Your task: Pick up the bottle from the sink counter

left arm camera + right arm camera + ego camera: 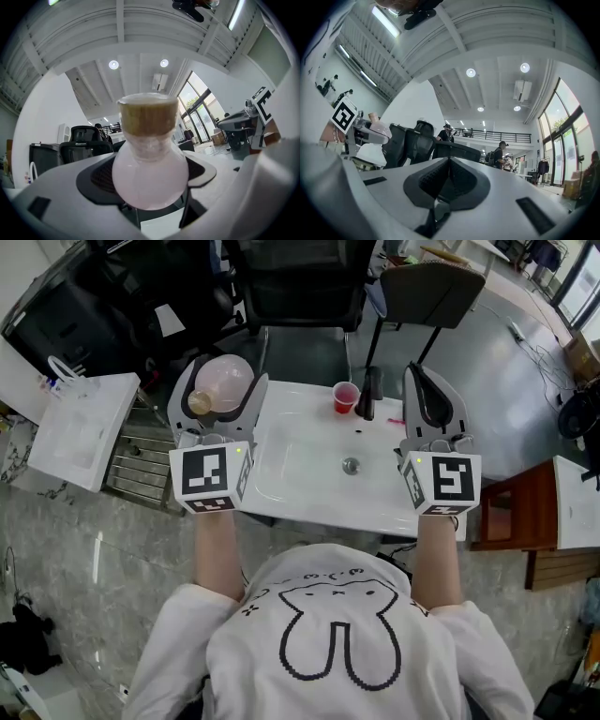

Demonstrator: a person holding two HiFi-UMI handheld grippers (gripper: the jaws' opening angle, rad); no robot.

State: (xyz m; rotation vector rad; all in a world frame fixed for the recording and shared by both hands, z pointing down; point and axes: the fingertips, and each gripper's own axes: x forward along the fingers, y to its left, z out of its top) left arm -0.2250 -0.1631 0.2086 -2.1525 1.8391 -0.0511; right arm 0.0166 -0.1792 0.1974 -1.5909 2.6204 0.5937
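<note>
Left gripper (pixel 223 381) clamps the pink bottle (pixel 150 178) between its jaws — right gripper (pixel 449 164) pressed together, empty.

The head view looks steeply down on the counter (pixel 291 404), left claw (pixel 223 381) and right claw (pixel 422 376); each claw view sits close behind its jaws, tilted up to the ceiling (pixel 497 37), and sees the other claw.

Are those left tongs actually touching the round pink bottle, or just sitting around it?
Touching. The left gripper view shows the bottle with its pink belly squeezed between both jaws of the left tongs, with no gap on either side.
</note>
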